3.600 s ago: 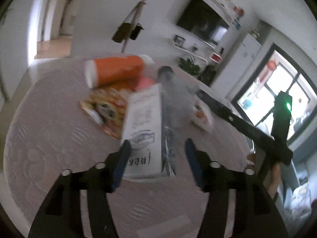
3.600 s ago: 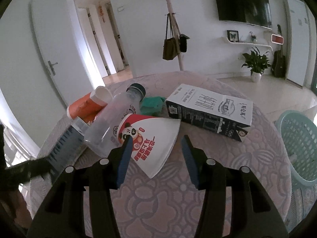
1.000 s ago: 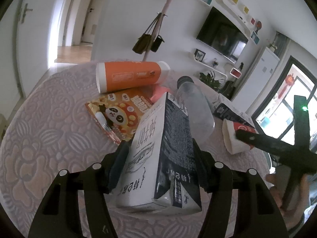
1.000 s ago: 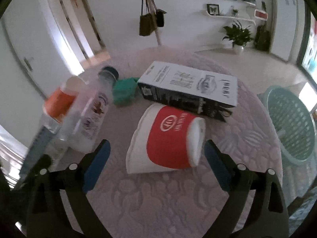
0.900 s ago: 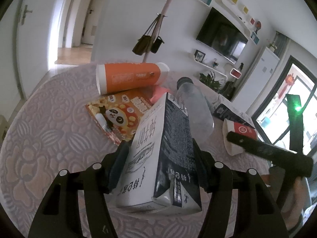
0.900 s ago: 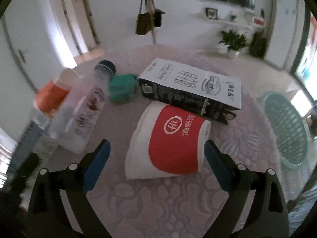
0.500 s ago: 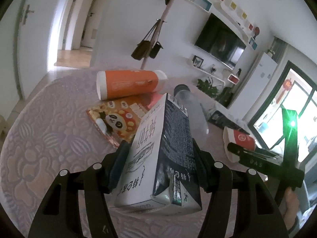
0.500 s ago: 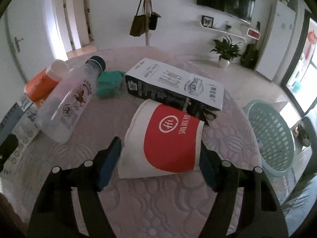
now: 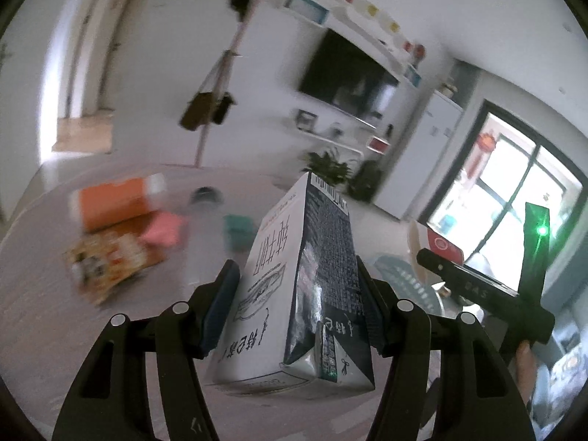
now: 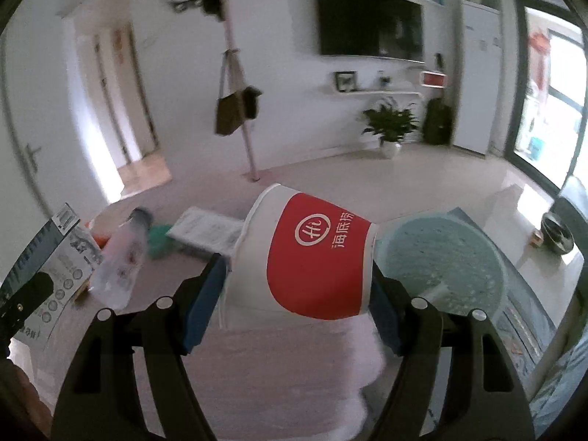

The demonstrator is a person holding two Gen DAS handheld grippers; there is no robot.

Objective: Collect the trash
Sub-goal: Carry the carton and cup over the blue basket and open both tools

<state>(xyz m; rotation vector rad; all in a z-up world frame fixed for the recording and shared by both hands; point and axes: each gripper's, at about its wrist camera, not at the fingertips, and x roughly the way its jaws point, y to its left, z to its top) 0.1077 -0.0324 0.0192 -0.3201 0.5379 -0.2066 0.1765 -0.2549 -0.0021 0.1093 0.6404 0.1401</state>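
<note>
My left gripper [image 9: 296,305] is shut on a black-and-white milk carton [image 9: 294,283] and holds it lifted above the round table [image 9: 44,316]. My right gripper [image 10: 296,294] is shut on a red-and-white paper cup [image 10: 305,253], held on its side above the table edge. The cup also shows in the left wrist view [image 9: 437,246], and the carton in the right wrist view [image 10: 44,272]. A green mesh basket [image 10: 437,272] stands on the floor just right of the cup.
On the table lie an orange tube [image 9: 114,202], a snack wrapper [image 9: 110,261], a clear bottle [image 10: 121,257], a green packet [image 10: 160,239] and a second carton [image 10: 209,231]. A coat stand [image 10: 239,110] and a potted plant [image 10: 389,125] stand beyond.
Both grippers have lifted their loads off the table and swung right. The right gripper closed on the cup and now holds it near the basket.
</note>
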